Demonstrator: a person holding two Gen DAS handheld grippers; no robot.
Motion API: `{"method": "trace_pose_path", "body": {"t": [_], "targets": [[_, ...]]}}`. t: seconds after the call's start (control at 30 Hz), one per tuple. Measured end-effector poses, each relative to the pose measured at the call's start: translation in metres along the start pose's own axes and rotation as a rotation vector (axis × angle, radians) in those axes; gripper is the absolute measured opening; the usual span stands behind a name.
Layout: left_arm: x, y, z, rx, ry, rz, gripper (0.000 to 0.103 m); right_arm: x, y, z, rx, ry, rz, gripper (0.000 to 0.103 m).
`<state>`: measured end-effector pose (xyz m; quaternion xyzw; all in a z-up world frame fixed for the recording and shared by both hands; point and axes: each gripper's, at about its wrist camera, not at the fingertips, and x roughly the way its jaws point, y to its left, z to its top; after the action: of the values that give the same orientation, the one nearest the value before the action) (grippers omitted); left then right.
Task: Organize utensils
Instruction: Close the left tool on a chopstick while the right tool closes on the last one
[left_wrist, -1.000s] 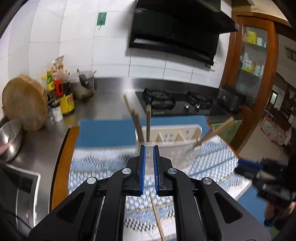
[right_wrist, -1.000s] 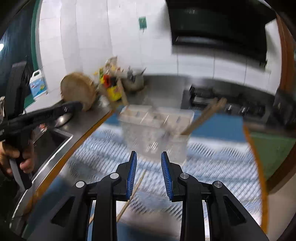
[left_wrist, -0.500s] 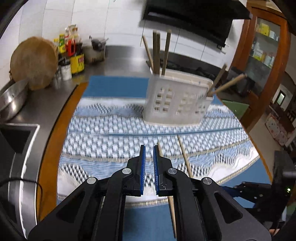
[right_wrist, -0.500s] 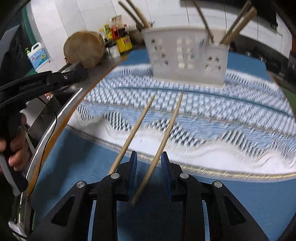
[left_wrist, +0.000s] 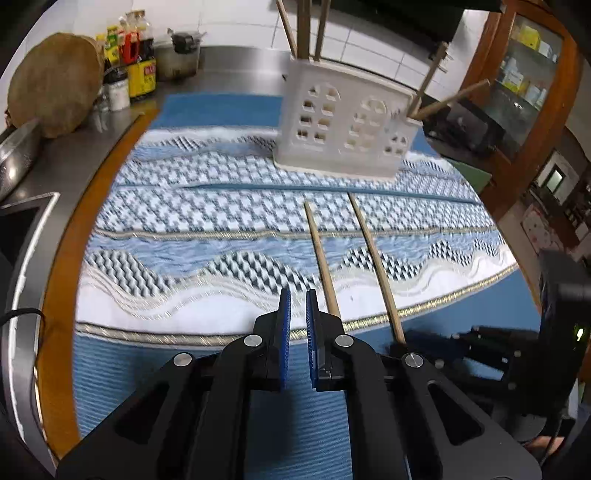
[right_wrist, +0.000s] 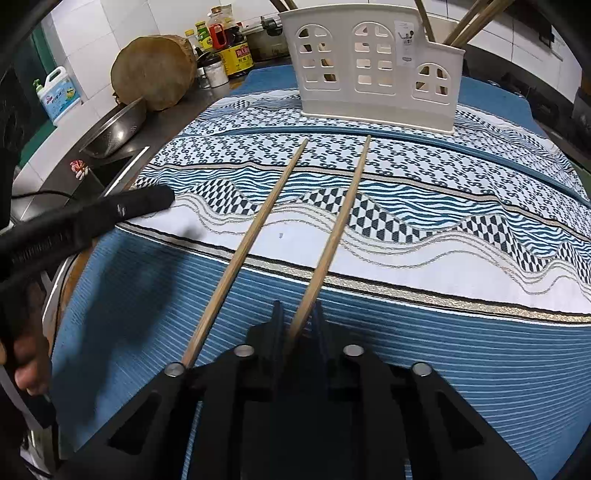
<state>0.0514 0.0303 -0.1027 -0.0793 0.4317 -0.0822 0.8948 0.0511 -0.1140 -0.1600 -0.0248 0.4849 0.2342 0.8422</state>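
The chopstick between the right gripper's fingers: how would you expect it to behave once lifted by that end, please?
The right chopstick looks like thin, rigid wood, so it should stay straight and weigh little. The right gripper has it near its thick end, so the long free length may sag or pivot. Its slim shaft may roll on the cloth if released.

Even indoor light, soft shadows, strong fisheye bending at edges, slight motion blur.
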Motion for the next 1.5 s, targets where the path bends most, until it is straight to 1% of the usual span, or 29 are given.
{"method": "trace_pose_path", "body": {"t": [0.13,0.23,0.43,0.53,0.73,0.77,0.87,0.93,1.07,1.13,1.2,1.27,1.37,1.5], "targets": [[0.008,-0.009,-0.012,0.018,0.036,-0.032,0.008,-0.004,-0.005,-0.002,0.004,-0.004,-0.006,0.009],[0.013,-0.015,-0.020,0.013,0.061,-0.060,0.008,-0.010,-0.011,-0.007,0.006,-0.008,-0.018,0.008],[0.022,-0.025,-0.037,0.011,0.108,-0.087,0.008,-0.020,-0.023,-0.017,0.015,-0.019,-0.045,0.007],[0.024,-0.027,-0.041,0.007,0.119,-0.083,0.008,-0.023,-0.026,-0.021,0.023,-0.021,-0.055,0.007],[0.026,-0.028,-0.042,-0.006,0.111,-0.069,0.009,-0.025,-0.030,-0.027,0.028,-0.023,-0.053,0.008],[0.026,-0.027,-0.042,-0.007,0.110,-0.069,0.009,-0.025,-0.030,-0.027,0.027,-0.023,-0.054,0.008],[0.027,-0.027,-0.043,-0.014,0.111,-0.056,0.023,-0.025,-0.029,-0.028,0.023,-0.024,-0.053,0.009],[0.028,-0.027,-0.044,-0.017,0.110,-0.060,0.023,-0.025,-0.027,-0.028,0.020,-0.026,-0.053,0.010],[0.030,-0.031,-0.046,-0.001,0.097,-0.039,0.020,-0.025,-0.025,-0.030,0.012,-0.031,-0.056,0.009],[0.031,-0.037,-0.047,0.033,0.089,0.012,0.014,-0.025,-0.025,-0.030,0.005,-0.034,-0.060,0.007],[0.030,-0.040,-0.048,0.056,0.084,0.034,0.007,-0.027,-0.026,-0.029,0.005,-0.038,-0.051,0.007],[0.028,-0.037,-0.044,0.042,0.084,0.025,0.006,-0.032,-0.026,-0.028,-0.001,-0.052,-0.052,0.007],[0.020,-0.034,-0.035,0.045,0.062,0.019,0.006,-0.050,-0.023,-0.020,-0.021,-0.100,-0.056,0.007],[0.000,-0.030,-0.019,0.056,0.004,0.000,0.006,-0.085,-0.021,-0.004,-0.054,-0.201,-0.061,0.007]]}}
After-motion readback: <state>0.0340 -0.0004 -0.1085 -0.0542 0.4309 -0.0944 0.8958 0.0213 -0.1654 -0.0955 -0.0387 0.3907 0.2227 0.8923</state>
